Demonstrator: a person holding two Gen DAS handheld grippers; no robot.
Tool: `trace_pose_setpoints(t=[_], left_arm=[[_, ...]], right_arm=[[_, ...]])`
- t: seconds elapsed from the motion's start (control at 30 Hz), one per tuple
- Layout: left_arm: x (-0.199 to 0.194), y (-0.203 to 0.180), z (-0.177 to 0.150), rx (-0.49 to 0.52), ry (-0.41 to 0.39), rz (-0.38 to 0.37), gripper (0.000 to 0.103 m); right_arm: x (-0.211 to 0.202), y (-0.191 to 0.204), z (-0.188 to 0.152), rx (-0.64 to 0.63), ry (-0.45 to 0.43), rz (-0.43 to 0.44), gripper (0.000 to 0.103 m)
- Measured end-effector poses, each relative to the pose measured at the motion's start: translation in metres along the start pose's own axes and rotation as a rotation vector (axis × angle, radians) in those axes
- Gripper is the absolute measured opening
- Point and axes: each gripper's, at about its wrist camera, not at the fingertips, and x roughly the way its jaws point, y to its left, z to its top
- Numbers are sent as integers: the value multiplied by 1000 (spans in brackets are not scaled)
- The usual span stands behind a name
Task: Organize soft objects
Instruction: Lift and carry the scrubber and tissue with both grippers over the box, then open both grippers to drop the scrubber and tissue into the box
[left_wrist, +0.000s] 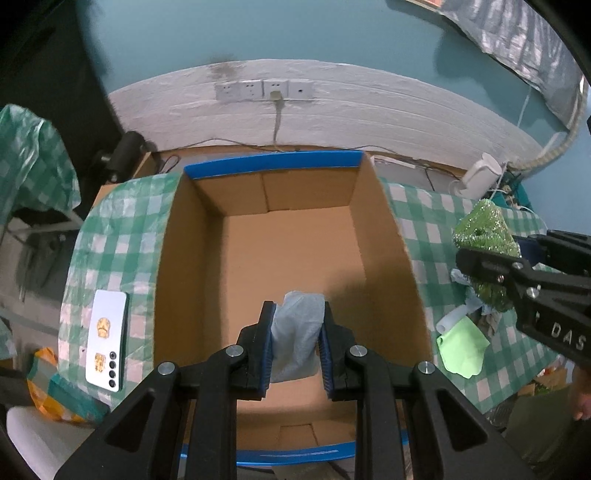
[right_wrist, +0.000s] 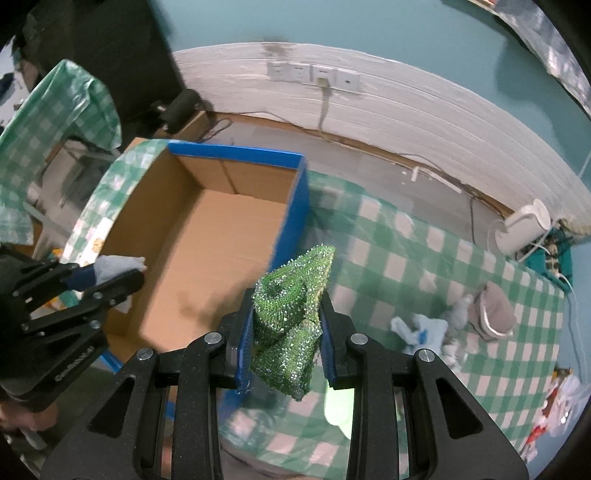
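Observation:
My left gripper (left_wrist: 298, 314) is shut on a pale grey-blue cloth (left_wrist: 295, 336) and holds it above the inside of an open cardboard box (left_wrist: 303, 258) with a blue rim. The box floor is bare. My right gripper (right_wrist: 286, 306) is shut on a glittery green scrubber (right_wrist: 291, 317) and holds it above the checked tablecloth, just right of the box (right_wrist: 207, 251). The right gripper with the scrubber (left_wrist: 484, 236) also shows at the right in the left wrist view. The left gripper (right_wrist: 122, 273) with its cloth shows at the left in the right wrist view.
A light green cloth (left_wrist: 461, 347) lies right of the box. A pale blue cloth (right_wrist: 421, 328), a grey pouch (right_wrist: 491, 310) and other soft items lie further right. A white phone (left_wrist: 107, 339) lies left of the box. A white device (right_wrist: 524, 225) and cables sit by the wall.

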Motion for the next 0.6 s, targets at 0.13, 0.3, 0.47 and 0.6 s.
trace_pose_setpoints(t=[0.13,0.3,0.47,0.6], left_arm=[[3,9,-1,-19,8,11,22],[6,17,-3,-31,17,21,22],[12,29,-5,-60,35,31,22],[13,30,-5,-61,40,30,32]], right_arm=[[6,20,6,-31,3,21,29],[16,39,11,-62,18,41,29],[29,52,15,-79,38,59,29],[36,57,18,-84,47,83,33]])
